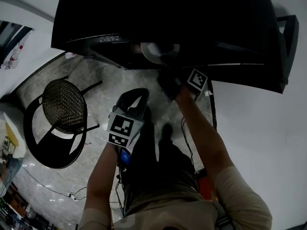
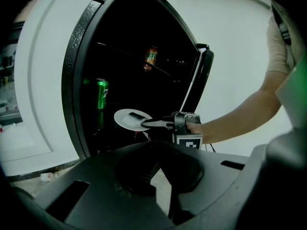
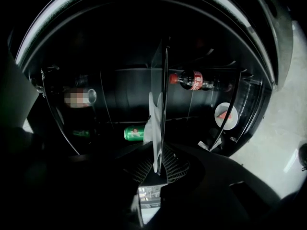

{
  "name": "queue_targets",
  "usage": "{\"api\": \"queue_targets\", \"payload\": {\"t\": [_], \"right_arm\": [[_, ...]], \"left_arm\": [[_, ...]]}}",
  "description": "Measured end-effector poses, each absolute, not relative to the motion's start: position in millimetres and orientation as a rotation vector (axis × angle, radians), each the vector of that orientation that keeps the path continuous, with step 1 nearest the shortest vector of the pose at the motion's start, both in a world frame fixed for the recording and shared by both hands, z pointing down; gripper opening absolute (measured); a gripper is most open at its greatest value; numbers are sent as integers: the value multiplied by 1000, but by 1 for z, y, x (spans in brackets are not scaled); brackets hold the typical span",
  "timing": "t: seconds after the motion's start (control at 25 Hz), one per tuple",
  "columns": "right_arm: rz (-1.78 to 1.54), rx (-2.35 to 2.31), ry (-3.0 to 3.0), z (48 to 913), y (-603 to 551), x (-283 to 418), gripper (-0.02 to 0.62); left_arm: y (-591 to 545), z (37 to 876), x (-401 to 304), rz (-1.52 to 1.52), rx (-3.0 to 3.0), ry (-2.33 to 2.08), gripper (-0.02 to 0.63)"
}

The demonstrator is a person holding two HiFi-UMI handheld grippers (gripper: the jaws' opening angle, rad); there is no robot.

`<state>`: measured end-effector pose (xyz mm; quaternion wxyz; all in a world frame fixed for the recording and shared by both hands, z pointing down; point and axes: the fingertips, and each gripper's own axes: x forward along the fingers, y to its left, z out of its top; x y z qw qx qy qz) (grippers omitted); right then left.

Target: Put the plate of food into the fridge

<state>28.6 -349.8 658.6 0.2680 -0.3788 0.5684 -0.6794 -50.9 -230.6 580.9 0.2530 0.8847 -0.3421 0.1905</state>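
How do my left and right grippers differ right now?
The right gripper is shut on the rim of the plate; the left gripper holds nothing, and its jaws look closed. The right gripper reaches into the open fridge; the left gripper hangs lower, outside it. Both point toward the fridge.

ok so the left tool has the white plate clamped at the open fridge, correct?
Not quite: it's the right tool that has the white plate clamped at the open fridge. The left gripper view shows this from the side, and the right gripper view shows the plate's rim edge-on between that tool's jaws.
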Motion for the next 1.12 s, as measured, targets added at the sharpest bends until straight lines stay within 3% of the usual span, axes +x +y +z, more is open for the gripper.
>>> {"api": "queue_targets", "payload": {"t": [0.36,1.12], "right_arm": [[-1833,-972,1607,655,-335,33,61],[-1840,-1032,1624,655,-342,27,32]], "left_arm": [[-247,593,-35,462,2366,-891,12],[-282,606,-33,551,2427,-892,12]]}}
